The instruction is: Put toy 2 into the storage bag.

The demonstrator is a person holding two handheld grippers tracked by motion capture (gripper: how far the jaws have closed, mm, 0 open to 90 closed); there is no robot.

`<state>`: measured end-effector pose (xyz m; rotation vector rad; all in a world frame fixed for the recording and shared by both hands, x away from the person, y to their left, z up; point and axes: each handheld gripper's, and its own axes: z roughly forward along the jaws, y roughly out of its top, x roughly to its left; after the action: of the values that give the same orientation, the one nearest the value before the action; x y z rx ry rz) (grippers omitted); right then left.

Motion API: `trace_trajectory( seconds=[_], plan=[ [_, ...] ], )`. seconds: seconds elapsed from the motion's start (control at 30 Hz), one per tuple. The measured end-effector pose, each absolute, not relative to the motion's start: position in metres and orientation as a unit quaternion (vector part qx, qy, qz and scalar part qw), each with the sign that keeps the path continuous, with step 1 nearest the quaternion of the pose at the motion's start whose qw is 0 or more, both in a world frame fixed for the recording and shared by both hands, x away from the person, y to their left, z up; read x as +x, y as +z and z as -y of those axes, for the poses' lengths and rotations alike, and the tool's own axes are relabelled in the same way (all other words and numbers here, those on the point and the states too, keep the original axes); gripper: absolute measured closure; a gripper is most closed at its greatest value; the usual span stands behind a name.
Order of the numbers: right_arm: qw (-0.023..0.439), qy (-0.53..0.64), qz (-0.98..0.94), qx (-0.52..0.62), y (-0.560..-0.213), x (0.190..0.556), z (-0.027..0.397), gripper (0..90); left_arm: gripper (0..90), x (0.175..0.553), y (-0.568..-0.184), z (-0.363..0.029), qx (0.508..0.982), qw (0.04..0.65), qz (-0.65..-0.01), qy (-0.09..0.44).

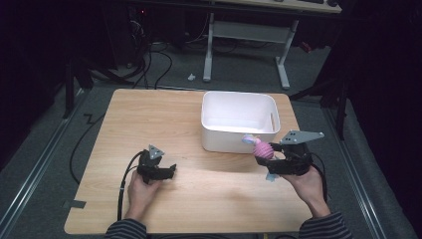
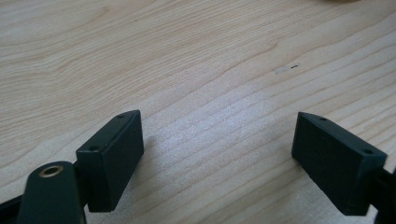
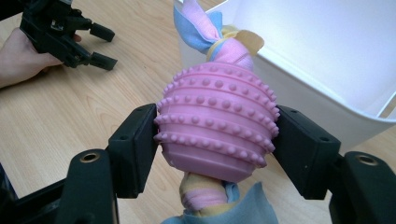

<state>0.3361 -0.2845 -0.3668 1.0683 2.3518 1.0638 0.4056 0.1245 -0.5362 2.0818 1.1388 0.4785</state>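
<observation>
My right claw (image 3: 217,140) is clamped on the pink knobbly toy (image 3: 217,123), just near the white tub (image 1: 239,119). My left claw (image 2: 217,149) stands apart over the table (image 2: 187,56).

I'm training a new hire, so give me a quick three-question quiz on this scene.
1. True or false: the right gripper grips the pink toy.
2. The left gripper's jaws are: A) shut on cloth B) open over bare table C) inside the bin.
3. What white thing stands just beyond the toy?

Key: 1 true; 2 B; 3 the bin.
</observation>
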Motion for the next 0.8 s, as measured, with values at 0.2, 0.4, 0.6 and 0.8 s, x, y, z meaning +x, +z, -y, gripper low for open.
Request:
trace_trajectory(
  seconds=[0.2,0.4,0.6,0.8],
  plan=[
    [0.174,0.38,-0.829,0.372,-0.358,0.342,0.285,34.2,17.8,0.406,-0.536,-0.125,0.806,0.353,-0.439,0.183],
    [0.171,0.387,-0.824,0.377,-0.35,0.347,0.287,34.2,18.3,0.405,-0.536,-0.125,0.804,0.354,-0.44,0.184],
    [0.165,0.392,-0.822,0.379,-0.343,0.355,0.286,34.2,19.2,0.405,-0.536,-0.125,0.803,0.355,-0.442,0.186],
    [0.162,0.389,-0.824,0.38,-0.339,0.369,0.278,34.3,19.5,0.405,-0.536,-0.125,0.803,0.355,-0.442,0.186]
  ],
)
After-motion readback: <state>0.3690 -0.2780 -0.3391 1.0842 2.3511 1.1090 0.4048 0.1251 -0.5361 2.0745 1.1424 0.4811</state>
